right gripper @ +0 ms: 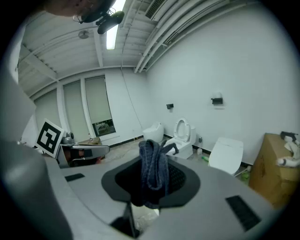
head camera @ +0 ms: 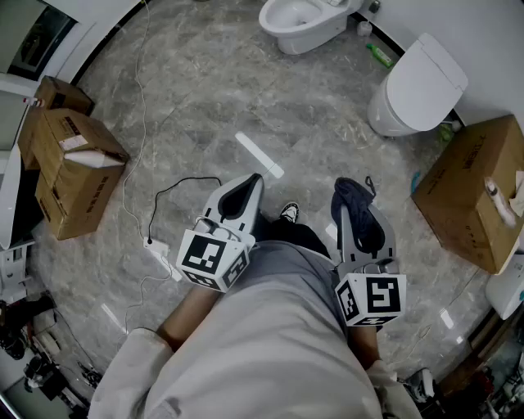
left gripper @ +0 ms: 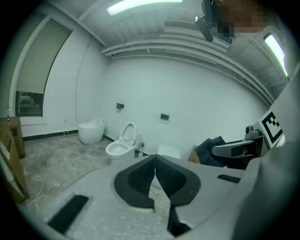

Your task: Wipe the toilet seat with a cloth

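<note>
A dark blue cloth [right gripper: 153,171] is pinched in my right gripper [right gripper: 154,157]; in the head view the cloth [head camera: 352,196] bunches at that gripper's [head camera: 355,214] tip, above the floor. My left gripper [head camera: 252,184] hangs beside it, jaws shut with nothing between them, and its shut jaws [left gripper: 154,164] point toward the far wall. A white toilet with its seat raised [head camera: 299,20] stands ahead against the wall, far from both grippers, and also shows as the raised-seat toilet [left gripper: 123,143] [right gripper: 183,136]. A second toilet with its lid down [head camera: 417,82] stands to its right.
Cardboard boxes stand at the left [head camera: 74,168] and at the right [head camera: 475,192]. A cable and power strip [head camera: 160,254] lie on the grey marble floor, with a white strip [head camera: 259,155] ahead. A green bottle [head camera: 379,55] lies between the toilets. A round white toilet [left gripper: 91,131] stands farther left.
</note>
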A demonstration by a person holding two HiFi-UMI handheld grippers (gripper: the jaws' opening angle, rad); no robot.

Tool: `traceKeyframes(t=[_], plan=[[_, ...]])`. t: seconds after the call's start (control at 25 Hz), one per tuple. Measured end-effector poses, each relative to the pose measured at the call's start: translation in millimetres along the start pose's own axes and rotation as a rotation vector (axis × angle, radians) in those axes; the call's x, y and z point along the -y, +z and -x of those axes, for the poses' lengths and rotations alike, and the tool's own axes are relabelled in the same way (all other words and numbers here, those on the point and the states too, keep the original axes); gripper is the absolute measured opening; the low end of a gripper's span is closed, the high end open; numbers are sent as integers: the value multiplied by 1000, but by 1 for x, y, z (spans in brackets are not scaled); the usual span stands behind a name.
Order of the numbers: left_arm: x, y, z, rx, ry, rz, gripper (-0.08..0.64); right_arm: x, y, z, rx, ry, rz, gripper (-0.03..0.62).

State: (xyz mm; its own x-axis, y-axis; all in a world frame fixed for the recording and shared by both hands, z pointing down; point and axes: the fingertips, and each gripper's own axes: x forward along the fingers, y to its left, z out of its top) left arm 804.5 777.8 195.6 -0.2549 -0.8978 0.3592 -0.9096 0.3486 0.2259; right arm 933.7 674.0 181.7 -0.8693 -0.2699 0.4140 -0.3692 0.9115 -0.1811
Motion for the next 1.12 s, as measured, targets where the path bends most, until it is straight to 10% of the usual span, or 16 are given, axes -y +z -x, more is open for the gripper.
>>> traceKeyframes(t=[1.12], plan=[[-122,35,-48,-25,98,84,9,-10,32,-137,-167,65,0,91]])
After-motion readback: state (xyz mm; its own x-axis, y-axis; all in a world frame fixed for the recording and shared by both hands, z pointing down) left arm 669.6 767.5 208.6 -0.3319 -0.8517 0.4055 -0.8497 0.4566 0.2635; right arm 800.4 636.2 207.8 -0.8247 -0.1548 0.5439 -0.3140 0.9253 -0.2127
